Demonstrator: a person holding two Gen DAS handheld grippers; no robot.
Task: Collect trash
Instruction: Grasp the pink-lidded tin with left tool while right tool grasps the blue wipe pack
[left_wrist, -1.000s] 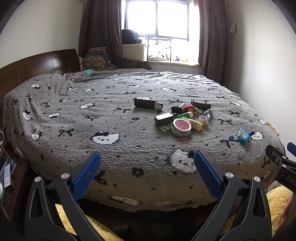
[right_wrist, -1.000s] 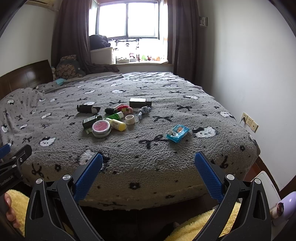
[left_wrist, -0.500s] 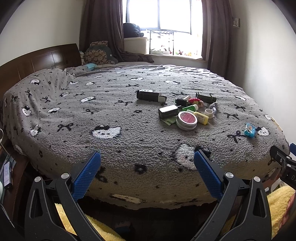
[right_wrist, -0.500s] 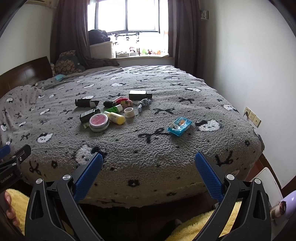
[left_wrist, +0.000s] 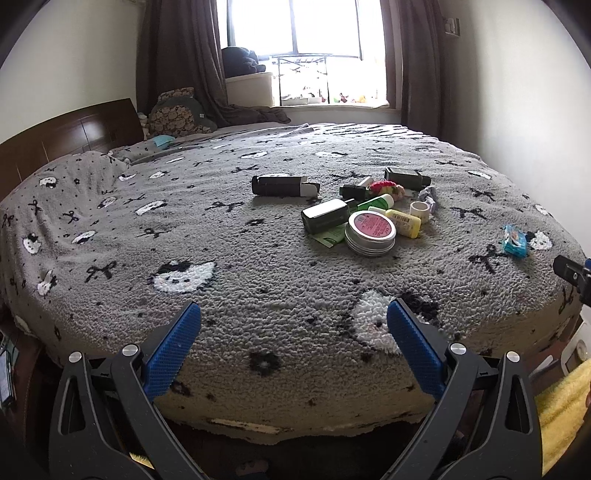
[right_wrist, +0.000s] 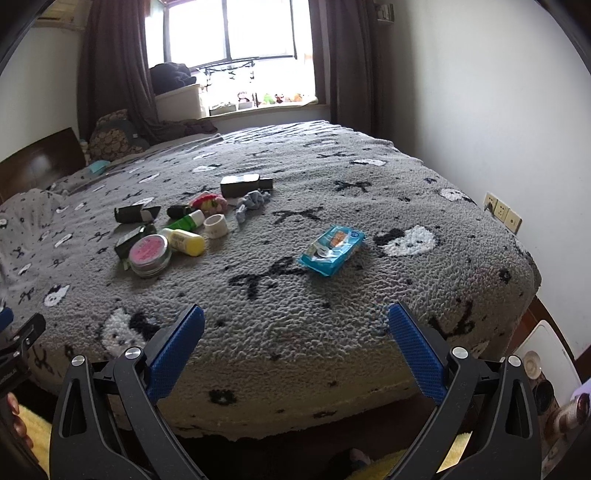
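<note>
1. Surface: wide bed w/ grey fleecy blanket (left_wrist: 258, 266) printed w/ white cat faces & black bows; dark wood headboard (left_wrist: 66, 129) far left.
2. Room: bright window (left_wrist: 299, 26) at far end, dark brown curtains (left_wrist: 173, 55) either side, white wall w/ sockets (right_wrist: 504, 214) on right.
3. Clutter sits mid-bed, right of centre in left wrist view: round metal tin w/ pink label (left_wrist: 370, 232), touching small yellow bottle (left_wrist: 404, 222) lying on its side, neck pointing far-left, base near-right.
4. Green tube (left_wrist: 376, 202) lies just beyond; long axis runs left-right, white cap to right.
5. Black open-ended carton (left_wrist: 282, 185) lies left-right at far left of pile; dark green box (left_wrist: 404, 173) at far side.
6. Blue crinkled plastic packet (right_wrist: 331, 249) lies apart, right of pile; long axis near-left to far-right.
7. Left gripper (left_wrist: 293, 325): blue pads spread wide, holding nothing, over near bed edge.
8. Right gripper (right_wrist: 295, 325): also spread wide, empty, packet ahead of it, well apart.
</note>
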